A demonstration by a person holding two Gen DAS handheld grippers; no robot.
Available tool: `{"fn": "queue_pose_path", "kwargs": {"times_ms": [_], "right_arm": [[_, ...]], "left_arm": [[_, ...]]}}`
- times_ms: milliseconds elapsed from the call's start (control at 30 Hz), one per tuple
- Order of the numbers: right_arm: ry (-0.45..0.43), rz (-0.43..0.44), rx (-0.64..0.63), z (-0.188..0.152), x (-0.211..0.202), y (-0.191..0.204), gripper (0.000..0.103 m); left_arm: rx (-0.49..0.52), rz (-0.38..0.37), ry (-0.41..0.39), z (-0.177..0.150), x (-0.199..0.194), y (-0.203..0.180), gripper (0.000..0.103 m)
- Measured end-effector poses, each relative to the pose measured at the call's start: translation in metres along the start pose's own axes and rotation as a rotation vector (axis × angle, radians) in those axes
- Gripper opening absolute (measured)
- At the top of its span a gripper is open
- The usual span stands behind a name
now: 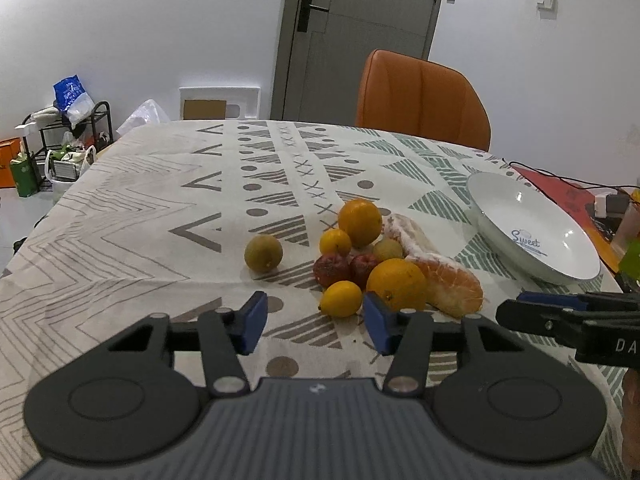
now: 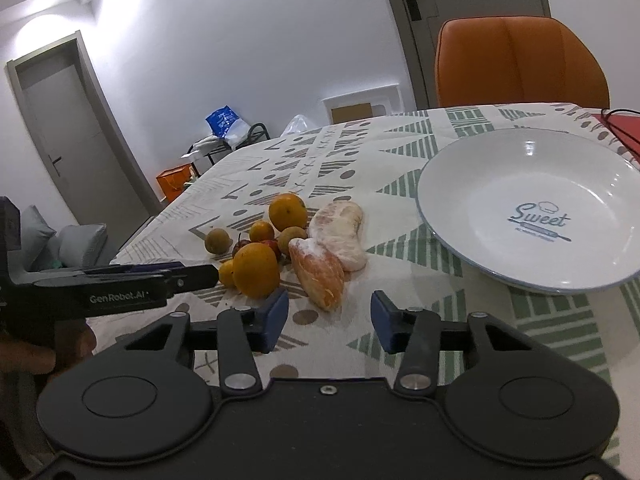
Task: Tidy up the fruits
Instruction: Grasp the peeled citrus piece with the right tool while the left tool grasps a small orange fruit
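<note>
A heap of fruit lies on the patterned tablecloth: a big orange nearest me, a second orange behind, a small yellow citrus, red fruits, a greenish-brown fruit apart on the left, and peeled pomelo segments. A white plate stands empty to the right. My left gripper is open just short of the heap. My right gripper is open in front of the pomelo segments.
An orange chair stands at the table's far side. A red mat with black cables lies beyond the plate. A hand holds the left gripper. A shelf with bags is on the floor at left.
</note>
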State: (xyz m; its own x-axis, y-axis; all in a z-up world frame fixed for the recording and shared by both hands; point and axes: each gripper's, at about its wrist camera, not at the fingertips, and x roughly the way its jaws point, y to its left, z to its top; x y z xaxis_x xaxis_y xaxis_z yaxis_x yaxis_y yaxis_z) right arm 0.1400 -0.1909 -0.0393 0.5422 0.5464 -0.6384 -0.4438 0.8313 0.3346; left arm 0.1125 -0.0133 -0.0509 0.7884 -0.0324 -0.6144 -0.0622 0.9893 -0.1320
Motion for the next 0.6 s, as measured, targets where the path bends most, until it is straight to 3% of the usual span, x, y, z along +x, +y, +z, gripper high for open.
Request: {"fn": "queue_pose_path", "kwargs": {"times_ms": [533, 600], "right_arm": [[0.034, -0.001, -0.004, 0.009, 0.031, 0.000, 0.043], [0.035, 0.001, -0.001, 0.010, 0.034, 0.000, 0.043]], "left_arm": [[0.010, -0.043, 0.034, 0.003, 0.025, -0.002, 0.039], [0.021, -0.043, 0.036, 0.003, 0.027, -0.003, 0.031]]}}
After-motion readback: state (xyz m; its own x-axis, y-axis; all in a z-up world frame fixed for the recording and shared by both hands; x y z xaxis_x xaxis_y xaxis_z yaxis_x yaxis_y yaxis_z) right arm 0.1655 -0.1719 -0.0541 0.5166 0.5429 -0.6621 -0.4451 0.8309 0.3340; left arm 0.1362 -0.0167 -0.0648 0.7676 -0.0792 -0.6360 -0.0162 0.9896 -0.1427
